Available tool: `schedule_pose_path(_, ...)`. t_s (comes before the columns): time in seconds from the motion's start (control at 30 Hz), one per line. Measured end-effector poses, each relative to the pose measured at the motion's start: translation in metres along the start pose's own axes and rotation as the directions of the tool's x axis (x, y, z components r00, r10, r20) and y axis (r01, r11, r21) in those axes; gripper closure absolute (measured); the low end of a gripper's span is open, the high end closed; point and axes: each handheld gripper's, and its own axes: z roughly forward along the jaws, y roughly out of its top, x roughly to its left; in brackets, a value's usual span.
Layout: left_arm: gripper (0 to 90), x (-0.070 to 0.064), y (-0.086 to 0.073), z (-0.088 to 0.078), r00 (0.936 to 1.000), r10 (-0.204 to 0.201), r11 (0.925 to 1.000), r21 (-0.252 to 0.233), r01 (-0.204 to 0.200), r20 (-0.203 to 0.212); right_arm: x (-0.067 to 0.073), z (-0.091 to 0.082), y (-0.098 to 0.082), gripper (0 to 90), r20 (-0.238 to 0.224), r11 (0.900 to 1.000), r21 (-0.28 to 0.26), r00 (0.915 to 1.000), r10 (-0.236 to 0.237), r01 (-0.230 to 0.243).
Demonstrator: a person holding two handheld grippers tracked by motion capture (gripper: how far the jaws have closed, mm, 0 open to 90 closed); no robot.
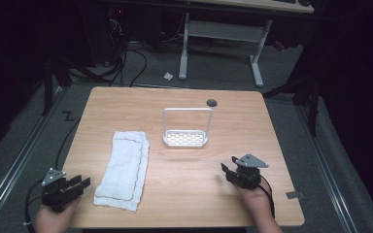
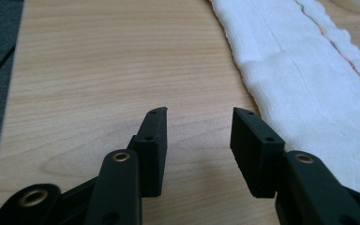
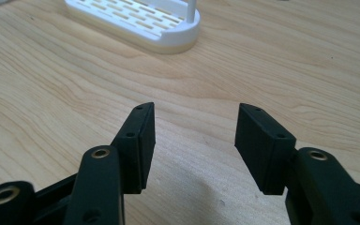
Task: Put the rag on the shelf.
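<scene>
Wooden desk [image 1: 184, 194], no readable writing or brand anywhere on it. White folded cloth [image 1: 124, 170] with a coloured stitched edge lying left of centre. White slotted rack [image 1: 185, 138] with a tall wire handle standing mid-desk, well apart from both hands. Left claw [image 1: 80, 186] at the near left corner, spread wide, empty, just beside the cloth. Right claw [image 1: 227, 165] near right, spread wide, empty, aimed at the rack.

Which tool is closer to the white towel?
Left. The left tool sits just beside the towel's near left corner, its open jaws pointing along the towel's edge. The right tool is farther off, across bare table to the towel's right.
</scene>
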Motion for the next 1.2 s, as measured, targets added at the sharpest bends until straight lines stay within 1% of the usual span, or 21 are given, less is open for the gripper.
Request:
schedule_pose_path(0.1, 56.5, -0.001, 0.0, 0.0, 1.0, 0.002, 1.0, -0.005, -0.002, 0.004, 0.003, 0.0, -0.001, 47.7, 0.001, 1.0, 0.009, 0.9998, -0.018, 0.018)
schedule_pose_path(0.17, 56.5, -0.001, -0.001, 0.0, 1.0, -0.001, 1.0, -0.004, 0.001, 0.008, 0.003, -0.001, -0.001, 47.7, -0.001, 1.0, 0.002, 0.9999, -0.014, 0.014)
schedule_pose_path(0.23, 56.4, 0.0, -0.001, 0.001, 0.9999, -0.001, 1.0, -0.001, 0.001, 0.012, 0.001, -0.001, 0.0, 47.7, -0.007, 1.0, -0.004, 1.0, 0.006, -0.006)
schedule_pose_path(0.33, 56.4, 0.0, -0.002, -0.001, 0.9999, 0.0, 1.0, -0.004, 0.0, 0.015, -0.001, 0.0, 0.0, 47.7, -0.011, 1.0, 0.003, 0.9998, 0.019, -0.019)
schedule_pose_path(0.43, 58.8, -0.002, -0.001, -0.004, 0.9993, 0.0, 0.9997, -0.022, 0.001, 0.037, 0.0, 0.002, -0.001, 47.8, -0.013, 1.0, 0.007, 0.9996, 0.027, -0.027)
schedule_pose_path(0.47, 64.7, -0.004, 0.0, -0.006, 0.9988, -0.004, 0.9997, -0.025, 0.006, 0.048, 0.0, 0.002, -0.001, 47.9, -0.014, 1.0, 0.01, 0.9995, 0.027, -0.027)
schedule_pose_path(0.53, 90.0, -0.012, 0.004, -0.01, 0.9974, -0.002, 0.9995, -0.032, 0.004, 0.072, 0.0, 0.002, -0.001, 48.0, -0.014, 1.0, 0.01, 0.9995, 0.029, -0.029)
schedule_pose_path(0.57, 90.0, -0.027, 0.011, -0.011, 0.9938, 0.019, 0.9996, -0.022, -0.016, 0.109, 0.0, 0.002, -0.001, 48.0, -0.015, 1.0, 0.008, 0.9994, 0.03, -0.03)
schedule_pose_path(0.6, 90.0, -0.027, 0.011, -0.011, 0.9938, 0.019, 0.9996, -0.022, -0.016, 0.109, 0.0, 0.001, -0.001, 48.1, -0.018, 0.999, 0.008, 0.9993, 0.032, -0.032)
schedule_pose_path(0.63, 90.0, -0.037, 0.014, -0.009, 0.992, 0.046, 0.9989, -0.018, -0.044, 0.118, 0.001, 0.001, -0.001, 48.1, -0.02, 0.999, 0.009, 0.9992, 0.035, -0.035)
schedule_pose_path(0.67, 90.0, -0.046, 0.015, -0.005, 0.9908, 0.075, 0.9971, -0.007, -0.075, 0.112, 0.001, 0.001, -0.001, 48.1, -0.02, 0.999, 0.009, 0.9992, 0.035, -0.035)
schedule_pose_path(0.7, 90.0, -0.054, 0.017, 0.0, 0.9882, 0.104, 0.9943, 0.013, -0.106, 0.113, 0.001, 0.002, -0.001, 48.2, -0.021, 0.999, 0.008, 0.9993, 0.032, -0.031)
schedule_pose_path(0.73, 90.0, -0.062, 0.017, 0.007, 0.9847, 0.134, 0.9893, 0.042, -0.139, 0.111, 0.002, 0.002, -0.001, 48.2, -0.025, 1.0, 0.008, 0.9993, 0.029, -0.028)
schedule_pose_path(0.77, 90.0, -0.068, 0.015, 0.017, 0.9815, 0.164, 0.9814, 0.084, -0.173, 0.099, 0.002, 0.002, -0.001, 48.3, -0.025, 1.0, 0.008, 0.9992, 0.03, -0.03)
schedule_pose_path(0.8, 90.0, -0.069, 0.012, 0.023, 0.9806, 0.169, 0.9779, 0.108, -0.179, 0.1, 0.002, 0.001, -0.001, 48.3, -0.025, 0.999, 0.008, 0.9992, 0.032, -0.032)
schedule_pose_path(0.93, 90.0, -0.07, 0.01, 0.024, 0.9812, 0.16, 0.9793, 0.108, -0.172, 0.108, 0.002, 0.0, -0.001, 48.6, -0.03, 0.999, 0.006, 0.999, 0.034, -0.034)
schedule_pose_path(1.0, 90.0, -0.074, 0.008, 0.024, 0.9786, 0.163, 0.9781, 0.11, -0.177, 0.126, 0.002, 0.001, -0.001, 48.7, -0.033, 1.0, 0.009, 0.9991, 0.028, -0.028)
schedule_pose_path(1.03, 90.0, -0.081, 0.005, 0.024, 0.9735, 0.157, 0.978, 0.111, -0.177, 0.167, 0.002, 0.002, -0.001, 48.8, -0.035, 1.0, 0.009, 0.999, 0.027, -0.027)
schedule_pose_path(1.07, 90.0, -0.081, 0.005, 0.024, 0.9735, 0.157, 0.978, 0.111, -0.177, 0.167, 0.002, 0.002, -0.001, 48.9, -0.037, 1.0, 0.011, 0.9989, 0.027, -0.027)
schedule_pose_path(1.13, 90.0, -0.093, 0.003, 0.024, 0.9642, 0.184, 0.9708, 0.118, -0.209, 0.191, 0.003, 0.003, -0.001, 48.9, -0.036, 0.999, 0.014, 0.9988, 0.032, -0.032)
schedule_pose_path(1.2, 90.0, -0.104, 0.001, 0.025, 0.9531, 0.211, 0.9622, 0.126, -0.242, 0.217, 0.004, 0.003, -0.001, 49.0, -0.037, 1.0, 0.016, 0.999, 0.025, -0.025)
